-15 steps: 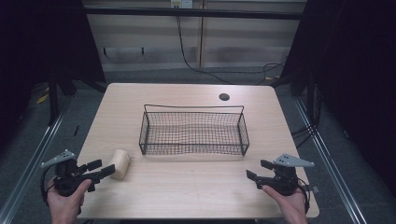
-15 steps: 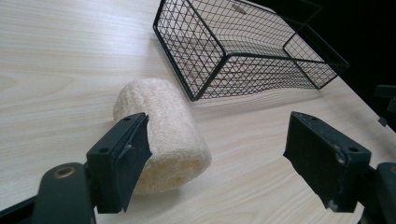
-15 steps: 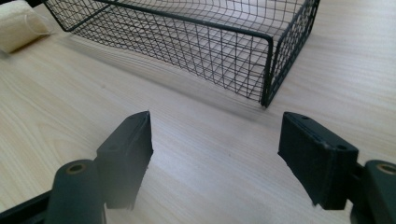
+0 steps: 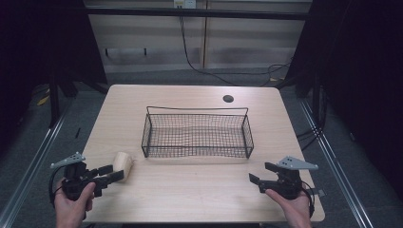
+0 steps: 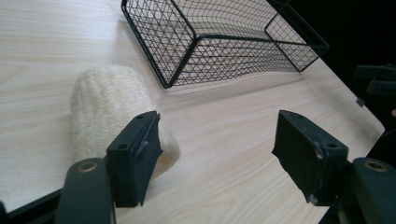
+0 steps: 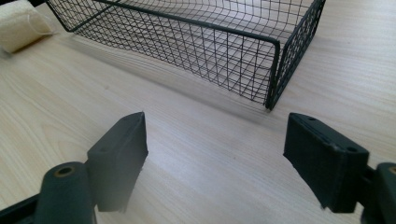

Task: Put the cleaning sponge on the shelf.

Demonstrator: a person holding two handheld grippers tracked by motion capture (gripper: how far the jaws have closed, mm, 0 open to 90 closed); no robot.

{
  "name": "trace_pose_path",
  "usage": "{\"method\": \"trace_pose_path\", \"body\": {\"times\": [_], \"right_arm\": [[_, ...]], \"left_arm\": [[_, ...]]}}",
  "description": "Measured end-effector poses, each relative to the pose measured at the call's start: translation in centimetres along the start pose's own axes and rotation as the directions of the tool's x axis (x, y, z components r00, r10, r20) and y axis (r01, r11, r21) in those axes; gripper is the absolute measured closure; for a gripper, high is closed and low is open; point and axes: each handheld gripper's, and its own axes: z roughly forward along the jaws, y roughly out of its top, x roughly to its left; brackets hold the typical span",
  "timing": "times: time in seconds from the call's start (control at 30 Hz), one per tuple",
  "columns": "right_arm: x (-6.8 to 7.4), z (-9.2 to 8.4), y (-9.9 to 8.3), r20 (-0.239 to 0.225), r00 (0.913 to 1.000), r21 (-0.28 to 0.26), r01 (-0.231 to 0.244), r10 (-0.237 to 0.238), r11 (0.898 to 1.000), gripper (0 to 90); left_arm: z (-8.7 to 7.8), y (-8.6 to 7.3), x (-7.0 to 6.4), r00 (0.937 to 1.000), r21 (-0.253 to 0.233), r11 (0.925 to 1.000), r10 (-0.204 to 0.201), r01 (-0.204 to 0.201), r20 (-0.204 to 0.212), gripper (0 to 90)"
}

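The left gripper [image 5: 217, 158] has its jaws spread, one jaw at the near end of the cream roll [image 5: 109, 109], which lies on the table [image 4: 190, 199] just beside the wire basket [image 4: 197, 154]. The right gripper [image 4: 259, 176] also gapes, over bare wood

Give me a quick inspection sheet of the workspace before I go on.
Surface: wooden table, bare in front.
Job's things: cream cloth roll lying beside the empty wire basket.
Clutter: nothing seen; only a round port at the far edge.
Grippers: left gripper open, roll against one jaw, outside the gap; right gripper open, empty.
Cables: black cable down the wall behind.
Surroundings: grey floor, dark sides.
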Motion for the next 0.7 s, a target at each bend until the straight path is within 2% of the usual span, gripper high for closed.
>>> {"method": "trace_pose_path", "body": {"times": [0.07, 0.13, 0.23, 0.3, 0.33, 0.37, 0.43, 0.47, 0.53, 0.63, 0.7], "right_arm": [[0.1, 0.0, 0.0, -0.006, 1.0000, -0.006, 0.003, -0.003, 1.000, 21.8], [0.2, 0.0, 0.0, -0.009, 1.0000, -0.004, 0.000, -0.001, 1.000, 21.8], [0.1, 0.1, 0.0, -0.012, 0.9999, 0.001, -0.002, 0.002, 1.000, 21.8], [0.1, 0.0, 0.0, -0.011, 0.9999, -0.001, -0.006, 0.006, 1.000, 22.3], [0.1, 0.0, 0.1, -0.010, 0.9999, 0.001, -0.006, 0.006, 1.000, 22.9], [0.1, 0.0, 0.1, -0.010, 0.9999, -0.002, -0.005, 0.005, 1.000, 23.3], [0.1, 0.0, 0.1, -0.012, 0.9999, -0.005, -0.011, 0.011, 1.000, 23.6], [0.0, 0.1, 0.1, -0.012, 0.9998, -0.003, -0.015, 0.015, 1.000, 23.6], [0.0, 0.1, 0.1, -0.012, 0.9999, -0.003, -0.013, 0.013, 1.000, 23.6], [0.1, 0.1, 0.1, -0.013, 0.9999, 0.005, -0.009, 0.009, 1.000, 23.7], [0.1, 0.2, 0.1, -0.014, 0.9999, 0.010, -0.008, 0.008, 1.000, 23.7]], "left_arm": [[-0.2, 0.1, -0.3, 1.0000, 0.004, 1.0000, -0.004, 0.004, 0.001, 27.7], [-0.4, 0.5, -0.3, 0.9992, 0.000, 0.9992, -0.039, 0.039, 0.013, 25.6], [-0.8, 1.2, -0.2, 0.9997, 0.022, 0.9996, -0.015, 0.015, 0.020, 31.2], [-0.9, 1.5, -0.3, 0.9999, 0.036, 0.9994, -0.004, 0.003, 0.016, 30.7], [-1.0, 1.8, -0.4, 1.0000, 0.065, 0.9979, 0.004, -0.003, -0.008, 31.3], [-1.0, 1.8, -0.4, 1.0000, 0.065, 0.9979, 0.004, -0.003, -0.008, 31.1], [-1.0, 2.3, -0.4, 0.9999, 0.099, 0.9950, 0.013, -0.012, -0.004, 31.1], [-0.8, 2.7, -0.4, 0.9999, 0.123, 0.9924, 0.009, -0.010, 0.012, 31.2], [-0.7, 3.0, -0.4, 0.9999, 0.135, 0.9908, 0.008, -0.010, 0.014, 31.2], [-0.3, 3.8, -0.2, 0.9993, 0.189, 0.9819, -0.003, -0.004, 0.036, 31.1], [-0.1, 4.3, -0.2, 0.9999, 0.216, 0.9764, -0.010, 0.008, 0.011, 31.2]]}}
